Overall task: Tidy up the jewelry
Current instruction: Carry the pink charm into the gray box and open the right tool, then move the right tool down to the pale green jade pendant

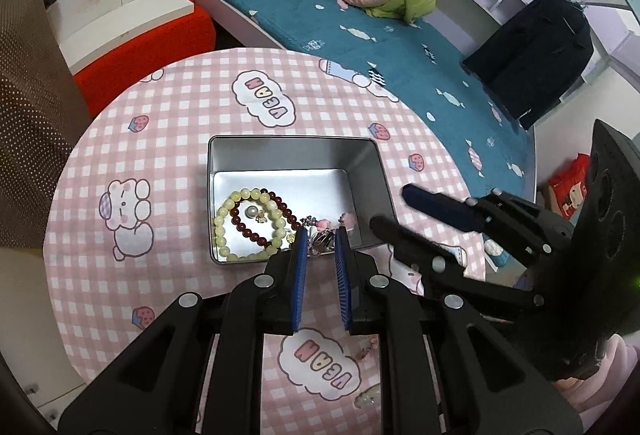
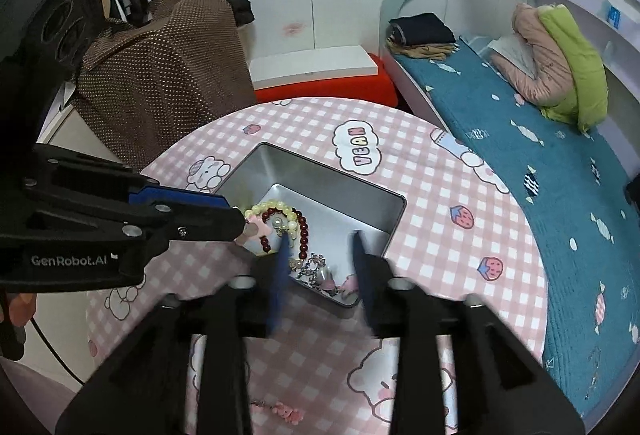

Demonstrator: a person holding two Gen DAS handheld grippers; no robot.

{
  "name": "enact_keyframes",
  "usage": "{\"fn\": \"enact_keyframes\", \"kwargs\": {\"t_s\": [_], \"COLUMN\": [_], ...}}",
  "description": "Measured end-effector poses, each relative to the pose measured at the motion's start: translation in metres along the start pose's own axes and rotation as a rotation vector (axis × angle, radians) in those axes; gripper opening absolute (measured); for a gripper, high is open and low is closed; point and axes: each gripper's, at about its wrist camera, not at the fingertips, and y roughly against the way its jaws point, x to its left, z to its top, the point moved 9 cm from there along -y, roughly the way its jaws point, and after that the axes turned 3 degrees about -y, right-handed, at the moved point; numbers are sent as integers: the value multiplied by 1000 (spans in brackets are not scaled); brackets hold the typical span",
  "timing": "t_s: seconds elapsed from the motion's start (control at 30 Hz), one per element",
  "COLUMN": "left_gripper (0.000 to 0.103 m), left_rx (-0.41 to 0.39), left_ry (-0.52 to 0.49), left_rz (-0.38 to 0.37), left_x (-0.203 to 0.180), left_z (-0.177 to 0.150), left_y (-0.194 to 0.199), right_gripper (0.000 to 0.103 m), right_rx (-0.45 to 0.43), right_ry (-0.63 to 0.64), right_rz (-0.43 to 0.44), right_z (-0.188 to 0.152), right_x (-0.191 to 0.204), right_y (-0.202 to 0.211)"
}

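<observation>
While both of my grippers are hovering over the near end of the tin box (image 1: 372, 171), I am judging that most of the jewelry is already inside it. My right gripper (image 2: 320, 259) is standing spread apart with nothing between its fingers; straight below and ahead of it a silver chain (image 2: 314, 267) and small pink charms (image 2: 348, 285) are lying on the box floor. My left gripper (image 1: 320, 243) is holding its blue pads (image 1: 301, 267) at a narrow gap, and I cannot see anything caught between them. Just beyond its tips the pale bead bracelet (image 1: 240, 223) and the dark red bead bracelet (image 1: 256, 231) are lying looped together, with a pearl (image 1: 251, 212) inside the loops.

One pink charm piece (image 2: 286, 411) is still lying on the table (image 1: 176, 107), behind and beneath my right gripper, close to my own side. To finish well, I am thinking I should draw the right gripper back toward it, keep the fingers spread until they straddle the charm, then close gently so it does not skid across the checked cloth. Lifting it clear of the box rim before releasing should keep it from snagging the chain.
</observation>
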Motion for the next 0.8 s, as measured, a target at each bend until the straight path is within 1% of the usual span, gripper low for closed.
{"fn": "enact_keyframes", "kwargs": {"t_s": [0.13,0.3,0.33,0.37,0.4,0.5,0.57,0.63,0.8], "left_gripper": [14,16,18,31,42,42,42,42,42], "left_rx": [8,45,49,50,48,46,51,52,51], "left_ry": [9,6,7,8,7,-5,-9,-11,-30], "left_rz": [1,18,12,13,18,17,17,15,9], "left_x": [4,7,6,6,6,5,6,5,2], "left_z": [3,0,0,0,0,-1,-2,-4,-8], "left_y": [-8,-18,-18,-18,-18,-18,-19,-18,-13], "right_gripper": [40,42,42,42,43,43,45,49,52], "right_rx": [8,18,18,19,21,26,29,27,27], "right_ry": [-21,-61,-67,-73,-77,-94,-105,-115,-139], "right_rz": [-21,-45,-51,-57,-64,-79,-88,-102,-118], "right_z": [-4,-9,-10,-11,-13,-17,-21,-25,-33], "right_x": [-9,-20,-22,-23,-25,-28,-30,-33,-34], "right_y": [0,2,3,4,5,8,11,14,21]}}
